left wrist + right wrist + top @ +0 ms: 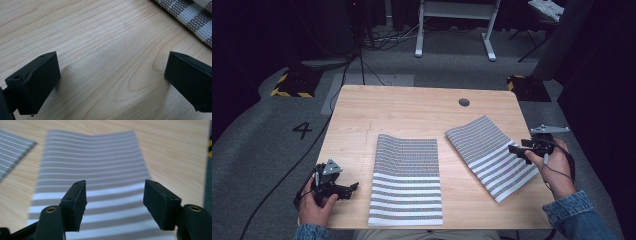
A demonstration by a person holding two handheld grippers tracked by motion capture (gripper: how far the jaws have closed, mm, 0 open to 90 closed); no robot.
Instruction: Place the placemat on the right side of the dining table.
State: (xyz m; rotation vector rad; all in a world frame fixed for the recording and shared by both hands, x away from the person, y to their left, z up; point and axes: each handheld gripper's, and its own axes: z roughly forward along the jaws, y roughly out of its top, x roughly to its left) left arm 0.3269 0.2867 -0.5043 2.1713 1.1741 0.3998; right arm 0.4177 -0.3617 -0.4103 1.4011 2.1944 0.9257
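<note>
The right striped mat lies flat on the wooden surface near its right edge, turned at an angle so that one long side runs toward the person's right hand. Its weave goes from fine grey check at the far end to broad white and grey bands at the near end, and it bends gently along its length, seen as a soft crease in the right gripper view. The right gripper sits at the mat's right edge, low over the banded part, its jaws standing wide apart with nothing between them; the cloth shows beneath them, not pinched. That placement looks like a mat just set down, or one about to be taken by the edge; which, I cannot tell.

Beside it, well apart, a second striped mat lies square to the near edge in the middle of the surface. The left gripper rests low at the near left corner, pointing toward that mat, jaws also wide and empty over bare wood, with a corner of the weave just ahead. It seems parked, leaving the work to the other hand.
</note>
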